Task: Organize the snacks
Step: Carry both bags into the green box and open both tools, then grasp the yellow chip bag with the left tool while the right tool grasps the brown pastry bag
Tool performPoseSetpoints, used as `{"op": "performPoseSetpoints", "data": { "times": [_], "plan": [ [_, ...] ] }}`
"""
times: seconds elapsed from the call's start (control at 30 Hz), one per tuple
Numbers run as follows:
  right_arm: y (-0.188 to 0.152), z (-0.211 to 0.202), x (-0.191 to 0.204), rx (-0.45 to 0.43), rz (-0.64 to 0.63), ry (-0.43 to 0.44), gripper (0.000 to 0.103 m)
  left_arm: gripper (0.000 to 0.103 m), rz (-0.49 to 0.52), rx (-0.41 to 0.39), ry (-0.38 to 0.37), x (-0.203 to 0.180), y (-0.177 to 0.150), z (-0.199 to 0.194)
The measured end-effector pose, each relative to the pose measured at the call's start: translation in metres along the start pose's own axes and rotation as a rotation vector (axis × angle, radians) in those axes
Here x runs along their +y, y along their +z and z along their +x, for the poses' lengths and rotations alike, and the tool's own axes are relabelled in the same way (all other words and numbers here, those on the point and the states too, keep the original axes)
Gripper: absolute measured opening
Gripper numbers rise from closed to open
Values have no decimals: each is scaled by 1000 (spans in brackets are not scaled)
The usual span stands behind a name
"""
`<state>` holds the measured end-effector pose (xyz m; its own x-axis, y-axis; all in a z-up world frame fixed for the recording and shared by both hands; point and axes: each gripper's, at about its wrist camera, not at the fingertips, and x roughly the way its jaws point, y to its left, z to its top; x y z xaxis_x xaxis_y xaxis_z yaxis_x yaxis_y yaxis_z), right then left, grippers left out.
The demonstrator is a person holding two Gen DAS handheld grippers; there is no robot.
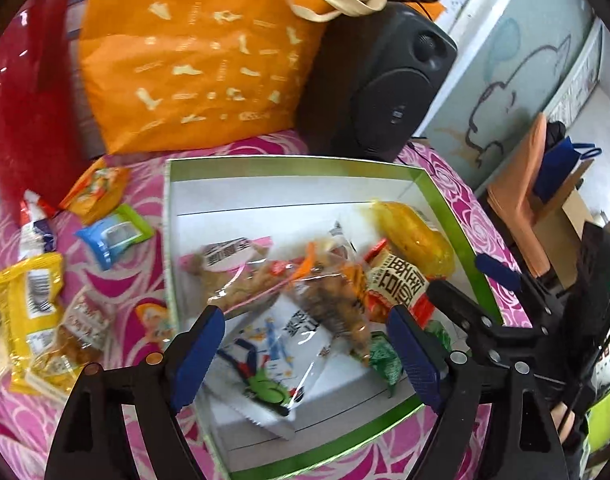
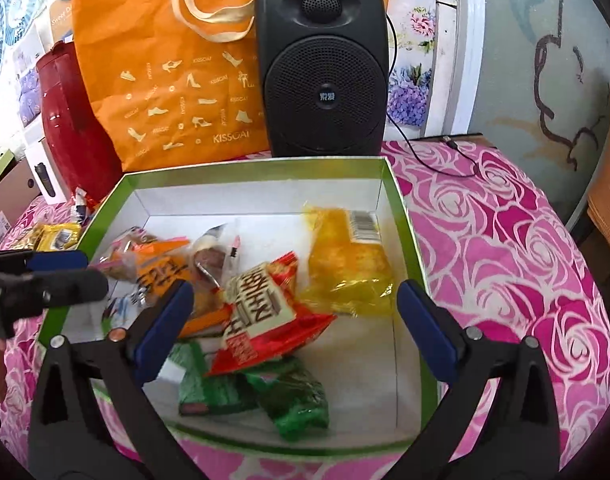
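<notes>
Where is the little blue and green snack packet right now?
In the left wrist view, the blue and green packet lies on the pink tablecloth, left of the green-rimmed box, below an orange packet.

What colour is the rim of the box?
Green, with a white inside; the box shows best in the right wrist view.

Bright, even daylight w/ soft shadows, fisheye warp + dark vignette at edges, slight blur.
</notes>
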<state>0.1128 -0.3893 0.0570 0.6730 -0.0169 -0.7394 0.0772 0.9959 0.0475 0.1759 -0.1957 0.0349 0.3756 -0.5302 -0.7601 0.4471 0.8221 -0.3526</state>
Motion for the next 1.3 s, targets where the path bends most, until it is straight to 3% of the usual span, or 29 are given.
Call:
{"op": "performPoseSetpoints", "data": {
  "times": [0.37,0.83,1.13,1.3],
  "plan": [
    [-2,-43,55,-40,-40,109,102,85,-48,-87,112,36,-28,-67],
    [-33,-44,195,65,-265,342,102,85,-280,-147,268,154,-101,-144],
    [-47,-16,257,152,-316,434,102,85,-321,-165,280,200,-110,-160],
    [-40,11,274,177,-300,404,102,85,-305,-160,239,206,-101,-153]
  ]
}}
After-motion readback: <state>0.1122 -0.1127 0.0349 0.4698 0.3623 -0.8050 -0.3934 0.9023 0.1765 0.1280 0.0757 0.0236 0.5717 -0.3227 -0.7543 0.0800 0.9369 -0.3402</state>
